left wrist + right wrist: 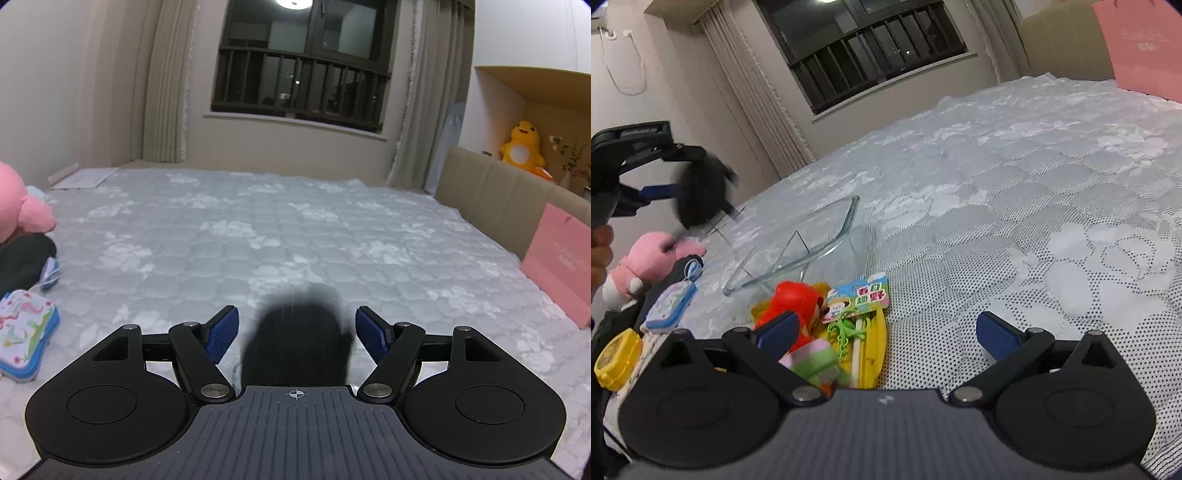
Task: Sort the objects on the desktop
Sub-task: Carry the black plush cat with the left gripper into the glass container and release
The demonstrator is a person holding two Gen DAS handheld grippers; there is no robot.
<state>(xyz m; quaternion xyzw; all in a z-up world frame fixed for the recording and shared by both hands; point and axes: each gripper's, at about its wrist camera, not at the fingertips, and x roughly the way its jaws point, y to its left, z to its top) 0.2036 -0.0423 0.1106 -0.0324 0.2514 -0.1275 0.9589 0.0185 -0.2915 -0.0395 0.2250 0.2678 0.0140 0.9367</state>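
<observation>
A dark fuzzy object (pixel 701 195) is being carried between the fingers of the left gripper (pixel 677 173), at the upper left of the right wrist frame, above and left of the glass dish (pixel 846 236); the right gripper (pixel 886 328) is being held open, empty, beside the toys lower down

A home bedroom: a wide bed (pixel 277 229) under a pale quilted floral cover fills the floor below a dark barred window (pixel 299 62) hung with cream curtains (pixel 166 81), with a padded headboard (pixel 491 192) along its right edge and a pink plush toy (pixel 22 203) at its left edge.
</observation>
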